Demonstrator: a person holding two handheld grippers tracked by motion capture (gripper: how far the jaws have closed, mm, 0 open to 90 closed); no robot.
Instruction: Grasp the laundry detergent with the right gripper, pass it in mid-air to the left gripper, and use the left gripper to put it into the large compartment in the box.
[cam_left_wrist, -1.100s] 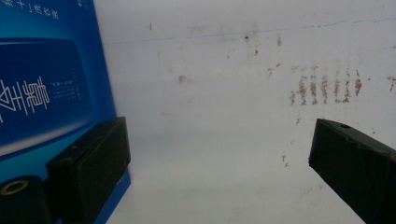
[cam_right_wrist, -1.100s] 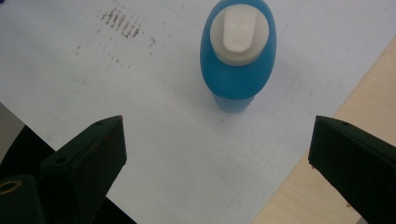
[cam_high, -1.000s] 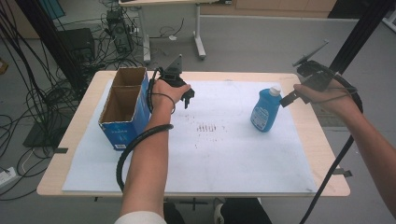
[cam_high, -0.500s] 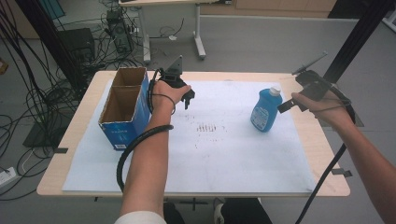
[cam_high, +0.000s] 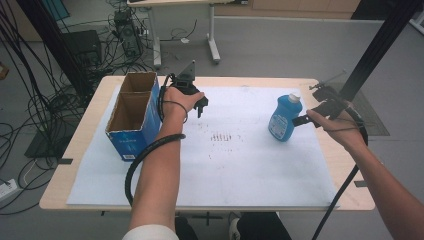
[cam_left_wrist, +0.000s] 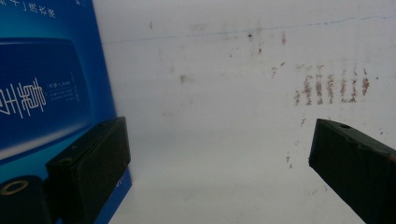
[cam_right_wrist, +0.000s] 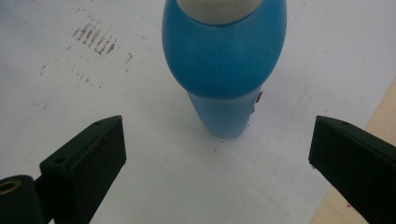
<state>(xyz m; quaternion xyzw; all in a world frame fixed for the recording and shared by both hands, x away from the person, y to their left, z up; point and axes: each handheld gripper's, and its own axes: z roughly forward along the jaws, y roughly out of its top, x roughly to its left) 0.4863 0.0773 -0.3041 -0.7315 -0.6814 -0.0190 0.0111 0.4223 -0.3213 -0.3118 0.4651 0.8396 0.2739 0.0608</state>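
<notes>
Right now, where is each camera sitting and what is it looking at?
High view: sits above the table, looking forward and down; both forearms, left gripper beside the blue cardboard box, right gripper near the blue bottle.
Left gripper view: rides the left gripper, facing the white sheet; both black jaws apart, box at left.
Right gripper view: rides the right gripper, facing the bottle from above; jaws apart.
Shared: the sheet's reddish marks.
</notes>
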